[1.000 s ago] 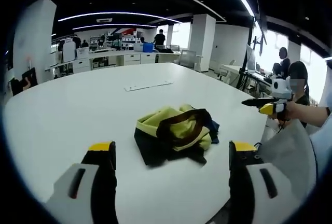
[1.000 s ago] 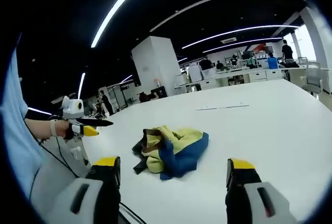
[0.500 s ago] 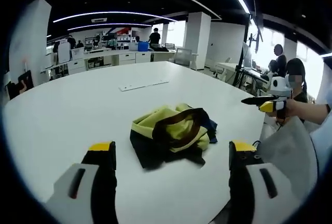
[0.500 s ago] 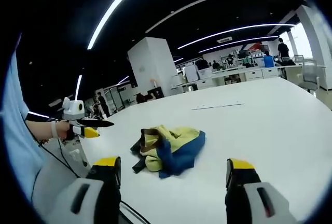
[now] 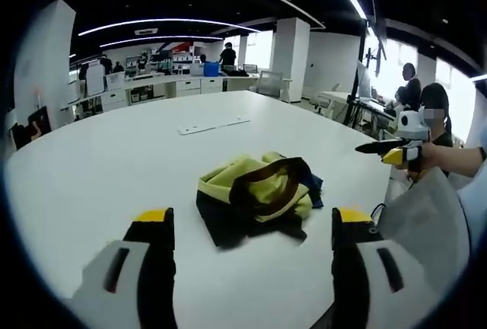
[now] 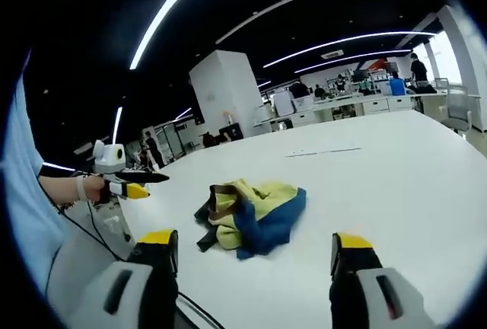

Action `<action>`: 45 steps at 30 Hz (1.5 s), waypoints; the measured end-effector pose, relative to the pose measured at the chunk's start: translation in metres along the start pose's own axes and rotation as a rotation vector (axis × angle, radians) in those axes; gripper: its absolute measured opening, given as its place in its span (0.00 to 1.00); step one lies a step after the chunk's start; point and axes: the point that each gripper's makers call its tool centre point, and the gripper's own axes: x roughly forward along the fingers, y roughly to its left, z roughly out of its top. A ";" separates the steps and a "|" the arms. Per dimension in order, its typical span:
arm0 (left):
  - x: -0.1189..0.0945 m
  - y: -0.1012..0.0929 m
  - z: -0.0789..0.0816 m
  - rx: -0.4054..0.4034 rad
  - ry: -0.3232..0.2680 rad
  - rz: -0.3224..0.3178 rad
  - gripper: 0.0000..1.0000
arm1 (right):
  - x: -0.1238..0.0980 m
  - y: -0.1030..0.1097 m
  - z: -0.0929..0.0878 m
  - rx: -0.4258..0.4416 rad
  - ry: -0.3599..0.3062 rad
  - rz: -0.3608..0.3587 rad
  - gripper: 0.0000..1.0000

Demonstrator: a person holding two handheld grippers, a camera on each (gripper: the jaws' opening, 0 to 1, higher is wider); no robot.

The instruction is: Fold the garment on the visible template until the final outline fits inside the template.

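1. This is a large open-plan office.
2. A big white table (image 5: 91, 161) stands in the foreground.
3. At 11 o'clock in the left gripper view, rows of desks (image 5: 171, 85) with cabinets stretch back, with people (image 5: 227, 55) standing among them.
4. White pillars (image 5: 293, 59) and long ceiling light strips (image 6: 171, 9) run overhead.

**Open tabletop around one crumpled heap**

Ahead of both pairs of jaws the white table (image 5: 91, 169) lies bare on every side of the crumpled yellow, blue and dark garment (image 5: 255, 196), the only thing in the way up close. Beyond it, past the jaw tips, a thin flat white strip (image 5: 213, 124) lies well apart. The left gripper (image 5: 249, 226) and right gripper (image 6: 249, 247) stand with jaws spread, nothing between them.
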 end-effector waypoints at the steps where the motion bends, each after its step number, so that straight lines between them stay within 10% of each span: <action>1: 0.000 0.000 0.001 -0.001 -0.005 0.000 0.75 | 0.000 0.000 0.000 0.001 0.002 0.001 0.82; 26: -0.005 0.019 -0.002 -0.047 -0.055 0.058 0.53 | 0.017 0.010 -0.009 -0.032 0.085 0.038 0.82; 45: 0.016 0.023 -0.021 -0.028 -0.024 -0.019 0.61 | 0.047 -0.001 -0.001 -0.164 0.212 0.032 0.74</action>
